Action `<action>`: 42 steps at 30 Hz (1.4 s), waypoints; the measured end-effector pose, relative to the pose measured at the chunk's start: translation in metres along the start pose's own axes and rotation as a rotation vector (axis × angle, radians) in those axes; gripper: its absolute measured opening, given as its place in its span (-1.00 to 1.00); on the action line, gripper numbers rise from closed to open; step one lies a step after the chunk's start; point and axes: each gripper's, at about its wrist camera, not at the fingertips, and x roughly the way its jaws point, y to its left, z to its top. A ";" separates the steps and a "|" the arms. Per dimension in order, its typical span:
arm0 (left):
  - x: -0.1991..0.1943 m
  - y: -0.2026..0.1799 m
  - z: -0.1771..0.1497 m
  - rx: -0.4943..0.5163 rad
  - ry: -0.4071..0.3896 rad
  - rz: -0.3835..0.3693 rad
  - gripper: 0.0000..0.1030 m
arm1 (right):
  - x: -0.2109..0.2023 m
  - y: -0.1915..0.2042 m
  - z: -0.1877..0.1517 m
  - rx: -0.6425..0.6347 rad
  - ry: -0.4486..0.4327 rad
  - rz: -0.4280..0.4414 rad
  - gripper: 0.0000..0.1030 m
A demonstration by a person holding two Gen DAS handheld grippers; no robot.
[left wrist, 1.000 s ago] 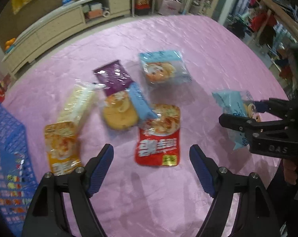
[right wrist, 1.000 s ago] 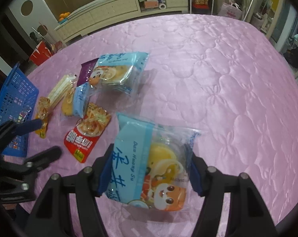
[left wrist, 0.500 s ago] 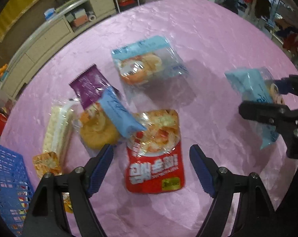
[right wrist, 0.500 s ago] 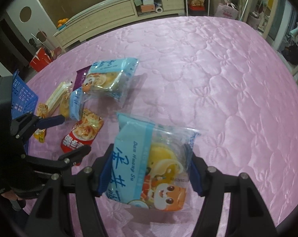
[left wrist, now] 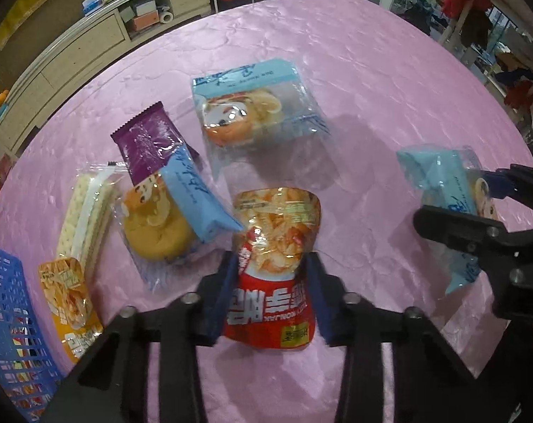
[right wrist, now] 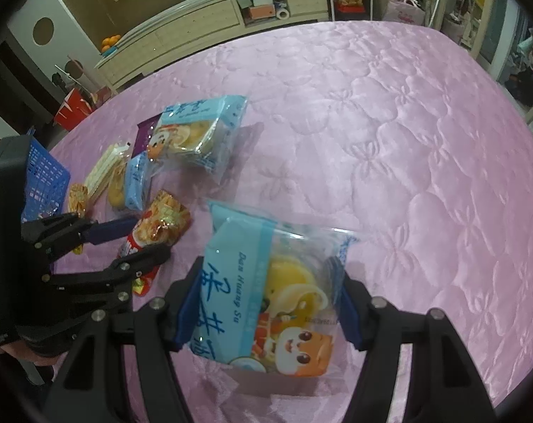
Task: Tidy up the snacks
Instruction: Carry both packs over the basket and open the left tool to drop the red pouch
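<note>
A red and orange snack pouch (left wrist: 277, 232) lies on the pink quilted table (left wrist: 372, 70). My left gripper (left wrist: 271, 264) stands over its middle. Its jaws are closing, and the blue pads pinch the pouch's sides so that it bulges upward. The right wrist view shows the same grip from the side, with the left gripper (right wrist: 150, 236) on the pouch (right wrist: 164, 218). My right gripper (right wrist: 268, 275) is shut on a light-blue cake packet (right wrist: 291, 303) held just above the table. That right gripper (left wrist: 456, 197) is at the right in the left wrist view.
More snacks lie behind the pouch: a second light-blue cake packet (left wrist: 252, 109), a purple wrapper (left wrist: 150, 141), a round cake in a blue-striped wrapper (left wrist: 160, 222), a white wafer pack (left wrist: 84, 211) and an orange pouch (left wrist: 68, 296). A blue basket (left wrist: 5, 317) stands at the left edge.
My left gripper moved forward and down over the red pouch, and its jaws went from wide open to pinching it. The right gripper kept still with its packet.
</note>
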 end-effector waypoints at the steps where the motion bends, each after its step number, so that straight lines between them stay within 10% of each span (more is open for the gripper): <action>1: -0.001 -0.003 -0.001 0.001 0.003 0.010 -0.49 | 0.000 0.001 0.000 -0.003 0.000 0.000 0.36; 18: -0.125 0.004 -0.058 -0.094 -0.237 0.073 -0.52 | -0.069 0.063 -0.007 -0.101 -0.114 -0.006 0.36; 42: -0.255 0.131 -0.190 -0.361 -0.404 0.252 -0.51 | -0.100 0.258 -0.019 -0.377 -0.185 0.194 0.36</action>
